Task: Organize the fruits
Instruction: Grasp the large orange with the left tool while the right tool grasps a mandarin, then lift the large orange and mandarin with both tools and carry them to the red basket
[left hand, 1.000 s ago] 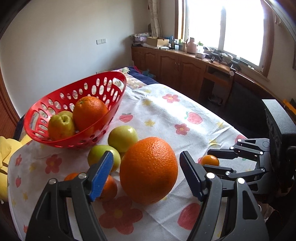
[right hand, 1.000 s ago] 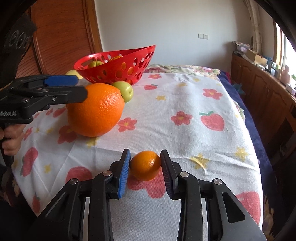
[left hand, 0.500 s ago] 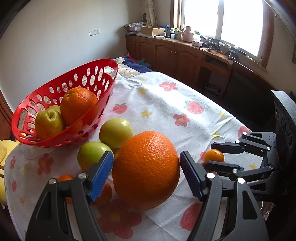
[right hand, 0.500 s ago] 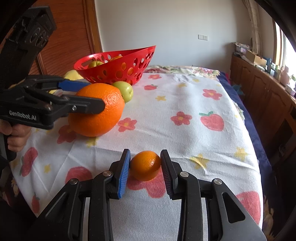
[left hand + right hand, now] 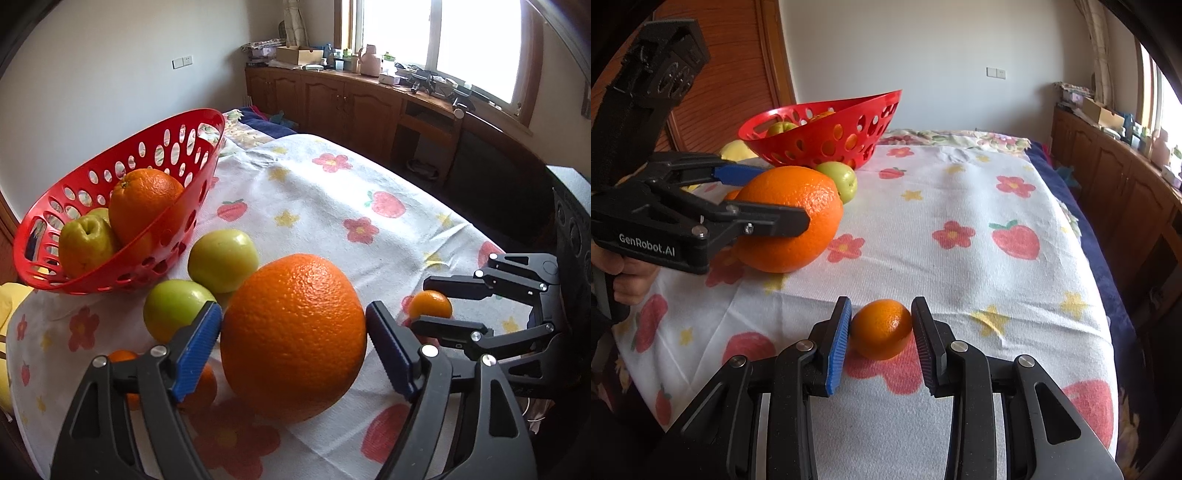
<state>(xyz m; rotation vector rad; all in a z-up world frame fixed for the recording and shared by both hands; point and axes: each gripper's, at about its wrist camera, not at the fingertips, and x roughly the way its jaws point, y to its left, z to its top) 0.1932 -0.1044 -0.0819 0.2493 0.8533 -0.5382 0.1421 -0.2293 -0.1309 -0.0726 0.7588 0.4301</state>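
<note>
While my left gripper (image 5: pixel 293 343) straddles the one big orange (image 5: pixel 293 338) on the desk (image 5: pixel 332 221), its jaws have just been opening and stand spread, a gap showing at the right pad; left side too tight to tell. My right gripper (image 5: pixel 881 332) pinches the small orange (image 5: pixel 881 328), pads on both sides, fruit resting on the flowered cloth. I count one red basket (image 5: pixel 199 147) holding one orange (image 5: pixel 144 206) and at least one green apple (image 5: pixel 86 243). Two more green apples (image 5: pixel 221 258) sit just beside the basket. Behind the left finger lies one further small orange (image 5: pixel 123 358), partly hidden.
</note>
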